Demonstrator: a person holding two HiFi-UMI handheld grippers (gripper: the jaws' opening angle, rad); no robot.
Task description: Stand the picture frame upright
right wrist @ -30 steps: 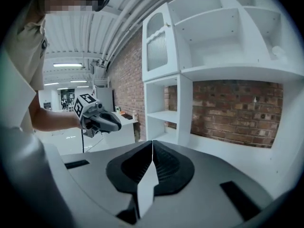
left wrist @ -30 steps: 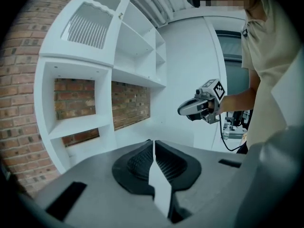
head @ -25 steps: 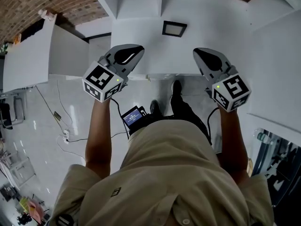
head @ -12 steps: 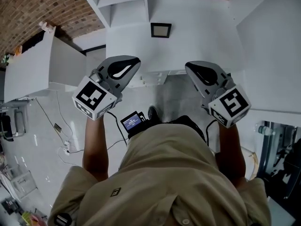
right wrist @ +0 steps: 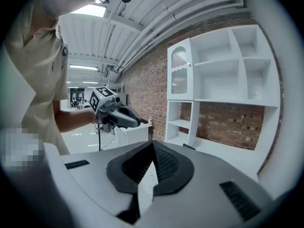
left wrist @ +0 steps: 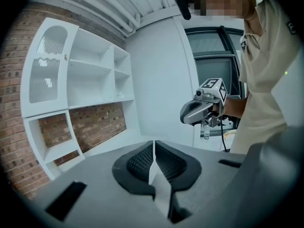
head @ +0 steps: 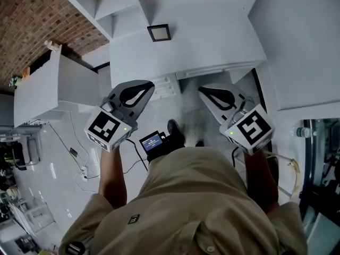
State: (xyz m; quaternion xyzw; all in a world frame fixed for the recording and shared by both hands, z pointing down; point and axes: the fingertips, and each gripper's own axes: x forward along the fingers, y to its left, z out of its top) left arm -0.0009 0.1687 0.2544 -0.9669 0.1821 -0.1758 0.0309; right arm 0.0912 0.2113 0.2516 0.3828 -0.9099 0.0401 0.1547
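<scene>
A small dark-rimmed picture frame [head: 159,32] lies flat on the white table [head: 212,41] at the top of the head view. Both grippers hover over the floor, short of the table's front edge and well back from the frame. My left gripper [head: 149,85] is shut with nothing in it, its ribbed pads [left wrist: 142,161] meeting in the left gripper view. My right gripper [head: 203,91] is also shut and empty, its pads [right wrist: 162,161] closed together. Each gripper view shows the other gripper alongside: the right gripper [left wrist: 202,110] and the left gripper [right wrist: 116,113].
White open shelves [left wrist: 90,80] stand against a brick wall [right wrist: 223,122] behind the table. A white cabinet [head: 53,84] sits to the left. Cables [head: 79,163] trail over the glossy floor. A small screen device [head: 152,141] hangs at the person's waist.
Both grippers have drawn back from the table edge toward the person. The table and frame have slid up and left in the head view. Both grippers stay shut.
</scene>
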